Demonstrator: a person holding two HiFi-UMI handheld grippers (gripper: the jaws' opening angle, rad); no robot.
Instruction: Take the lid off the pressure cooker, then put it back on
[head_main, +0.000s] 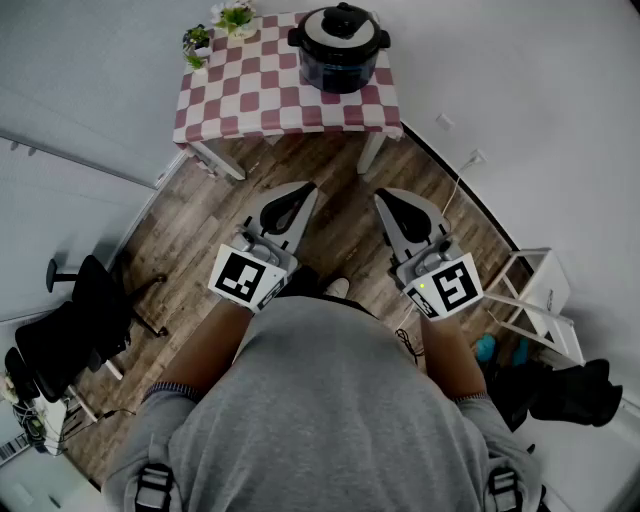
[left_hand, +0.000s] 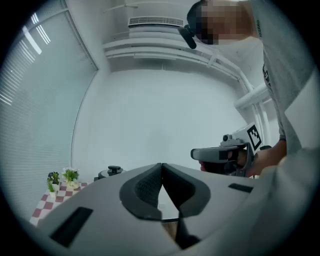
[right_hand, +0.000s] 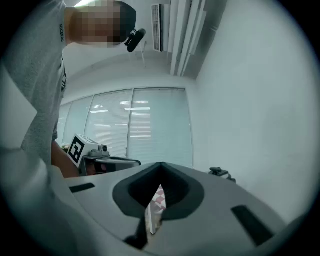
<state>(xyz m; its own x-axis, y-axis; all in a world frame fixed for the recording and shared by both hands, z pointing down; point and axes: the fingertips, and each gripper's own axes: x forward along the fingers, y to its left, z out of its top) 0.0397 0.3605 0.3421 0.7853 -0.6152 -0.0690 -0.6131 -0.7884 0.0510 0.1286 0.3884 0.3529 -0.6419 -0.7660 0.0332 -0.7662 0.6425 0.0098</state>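
Two small potted plants (head_main: 215, 28) are seen at the left end of the checked table (head_main: 260, 95), and the pressure cooker (head_main: 340, 55) stands toward the right end, well apart from them. Its lid (head_main: 340, 30) is seated on the pot, with a dark knob (head_main: 343, 14) at the centre.

Nearer the person, the left gripper (head_main: 300, 197) is held level above the wooden floor, short of the table. Its jaws are pressed together with nothing between them, as its own view confirms (left_hand: 161, 167). To its right, the right gripper (head_main: 388, 203) is held the same way, jaws likewise closed and empty (right_hand: 161, 167). Neither is near the cooker, so the lid is judged not yet to have been approached.

The lid is expected to be stiff, fairly heavy and smooth, so a hold on its rim is likely to slip. The central knob is judged the best place to be gripped. A twist may be needed before the lid can be lifted, and the pot would probably have to be steadied at a side handle (head_main: 296, 38) so that it is not dragged across the cloth.
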